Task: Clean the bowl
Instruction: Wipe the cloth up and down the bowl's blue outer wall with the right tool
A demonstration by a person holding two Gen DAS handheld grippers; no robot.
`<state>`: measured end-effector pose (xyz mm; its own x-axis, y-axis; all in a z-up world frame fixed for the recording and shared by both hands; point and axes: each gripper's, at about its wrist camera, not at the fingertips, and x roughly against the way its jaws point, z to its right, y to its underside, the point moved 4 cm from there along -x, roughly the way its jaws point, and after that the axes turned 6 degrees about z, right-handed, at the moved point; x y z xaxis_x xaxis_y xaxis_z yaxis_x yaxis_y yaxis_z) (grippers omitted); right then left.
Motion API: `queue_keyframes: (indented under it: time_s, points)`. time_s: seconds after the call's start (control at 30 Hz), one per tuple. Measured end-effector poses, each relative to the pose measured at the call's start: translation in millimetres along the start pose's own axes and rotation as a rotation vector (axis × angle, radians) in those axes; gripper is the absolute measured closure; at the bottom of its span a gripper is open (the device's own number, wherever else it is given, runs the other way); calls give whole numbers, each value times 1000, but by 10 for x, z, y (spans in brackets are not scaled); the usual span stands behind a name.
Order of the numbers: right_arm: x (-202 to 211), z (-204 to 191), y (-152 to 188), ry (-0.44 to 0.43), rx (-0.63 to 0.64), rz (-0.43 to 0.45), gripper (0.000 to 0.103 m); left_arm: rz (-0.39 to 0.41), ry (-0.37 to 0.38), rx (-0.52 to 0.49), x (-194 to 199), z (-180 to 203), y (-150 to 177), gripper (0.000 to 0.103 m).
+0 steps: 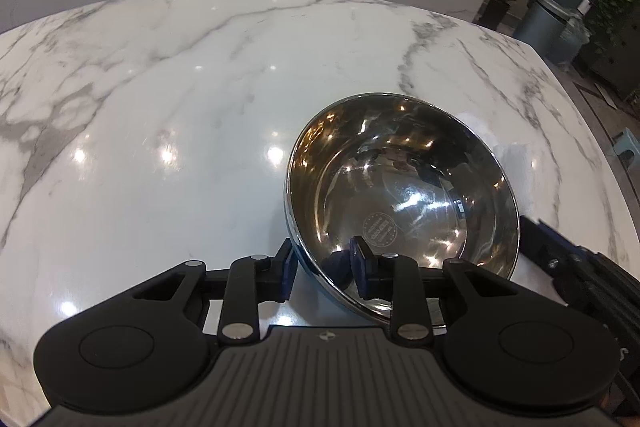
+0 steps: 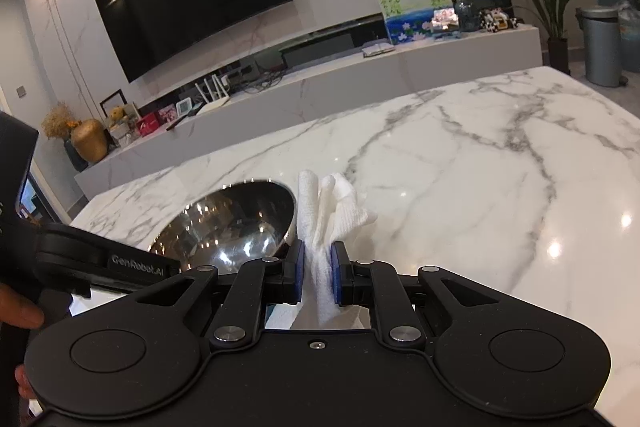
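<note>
Two grippers readied on marble bench [image 1: 200, 87]: left gripper [image 1: 326, 269] pinching steel bowl [image 1: 400, 183] rim, tilting it; right gripper [image 2: 318, 267] clamping paper towel [image 2: 332, 211] beside bowl. Wiping seemingly not begun.

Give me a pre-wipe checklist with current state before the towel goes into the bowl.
1. Left gripper astride bowl rim, one finger inside, one outside: ok.
2. Rim firmly pinched: cannot tell.
3. Right gripper clamped on paper towel: ok.
4. Towel inside bowl: not ok, it sits beside the rim.
5. Bowl interior free of objects: ok.
6. Bowl tilted off the marble table: ok.
</note>
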<state>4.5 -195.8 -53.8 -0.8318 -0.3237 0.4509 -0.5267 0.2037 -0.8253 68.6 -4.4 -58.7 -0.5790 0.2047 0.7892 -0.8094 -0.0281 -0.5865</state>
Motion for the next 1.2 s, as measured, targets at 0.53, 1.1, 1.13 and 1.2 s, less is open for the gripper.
queue_keyframes:
  time_s: [0.53,1.1,1.13,1.2]
  points:
    - [-68,-27,195,-28,16,-81,91,-45,-17,106,-9,-25,63,52]
    - [100,78,-96,-20,18,23,91,-18,-10,-38,53,135,19,77]
    - [95,77,-86,-20,23,21,91,-17,-12,-40,53,140,19,77]
    - [65,70,-49,-23,39,4,91,-17,-10,-39,48,136,14,77]
